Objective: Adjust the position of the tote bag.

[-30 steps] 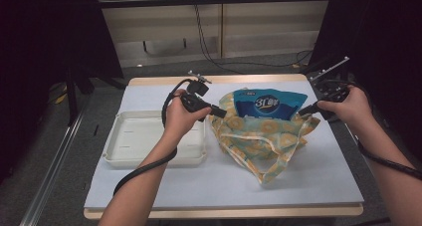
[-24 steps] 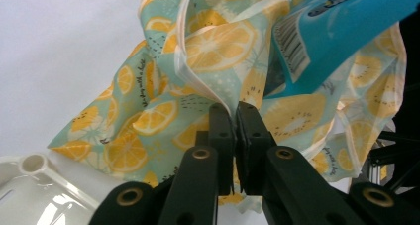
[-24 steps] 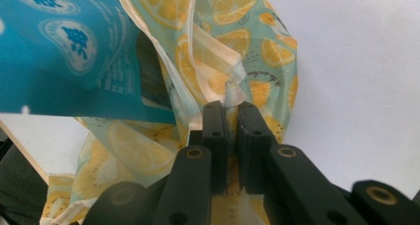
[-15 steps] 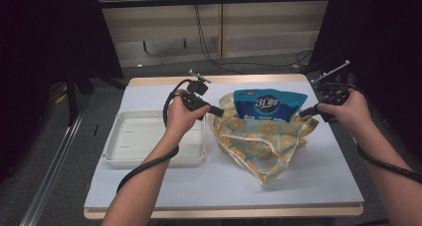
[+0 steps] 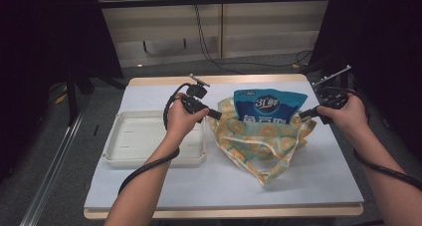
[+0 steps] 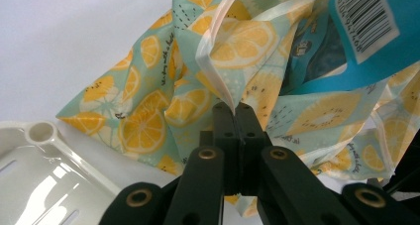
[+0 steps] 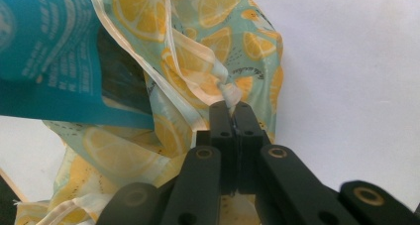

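The lemon-print cloth bag (image 5: 259, 141) lies on the white table (image 5: 149, 186), right of the middle, its mouth turned away from me and a blue snack pouch (image 5: 268, 106) standing half out of it. I read the bag as thin, limp fabric: light, no shape of its own, liable to sag or fold wherever it isn't held, so the pale piped hem at the mouth is the right place to take it, one pinch on each side. The pouch looks like slick crinkly film, puffy and light; I'd expect it to slide freely against the cloth and tip if the mouth goes slack. My left gripper (image 6: 236, 106) has just been closing and its jaws now meet on the hem at the bag's left side, a fold of fabric pinched at the tips. My right gripper (image 7: 233, 105) has likewise just been closing and is clamped on the bunched hem at the bag's right side. In the high view the left hand (image 5: 181, 121) sits just left of the bag, gripper pointing right, and the right hand (image 5: 346, 114) at the table's right edge, gripper pointing left, both forearms low and roughly level. The empty white tray (image 5: 117, 154) sits just beside the bag on the left, apart from it.
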A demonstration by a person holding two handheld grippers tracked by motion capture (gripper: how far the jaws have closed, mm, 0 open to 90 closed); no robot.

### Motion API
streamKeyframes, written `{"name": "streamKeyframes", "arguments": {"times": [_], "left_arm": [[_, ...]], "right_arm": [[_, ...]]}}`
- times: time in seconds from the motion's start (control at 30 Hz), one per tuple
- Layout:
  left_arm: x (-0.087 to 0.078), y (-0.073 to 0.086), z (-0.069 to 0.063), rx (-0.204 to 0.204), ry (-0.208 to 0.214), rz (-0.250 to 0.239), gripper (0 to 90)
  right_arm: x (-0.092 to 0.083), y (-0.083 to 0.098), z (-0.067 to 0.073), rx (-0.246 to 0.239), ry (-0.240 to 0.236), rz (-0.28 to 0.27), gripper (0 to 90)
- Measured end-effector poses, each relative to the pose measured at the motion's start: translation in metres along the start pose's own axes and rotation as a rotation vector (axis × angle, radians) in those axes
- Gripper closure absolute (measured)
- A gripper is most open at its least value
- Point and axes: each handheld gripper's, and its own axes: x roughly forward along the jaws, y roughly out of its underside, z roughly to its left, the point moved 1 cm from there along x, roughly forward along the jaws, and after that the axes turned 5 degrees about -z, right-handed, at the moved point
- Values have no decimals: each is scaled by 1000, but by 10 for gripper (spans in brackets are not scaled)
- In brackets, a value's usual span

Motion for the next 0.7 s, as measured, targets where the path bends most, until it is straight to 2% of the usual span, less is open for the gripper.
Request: {"name": "streamKeyframes", "arguments": {"times": [0.07,0.1,0.13,0.17,0.23,0.53,0.7], "left_arm": [[3,2,-3,-44,-1,-30,900],[4,2,-2,-37,4,-23,900],[3,2,0,-12,-3,0,900],[4,3,-1,-18,1,-8,900],[4,4,1,4,-3,22,900],[9,8,3,11,-14,36,900],[12,11,3,0,-21,41,900]], "right_arm": [[2,1,-1,1,-4,-1,899],[2,2,-1,4,0,1,899],[3,3,-2,-1,-3,-6,900],[4,3,-3,4,1,-1,900],[5,5,-3,9,-2,-9,900],[11,9,-5,3,0,-5,900],[15,12,-6,6,-6,1,900]]}}
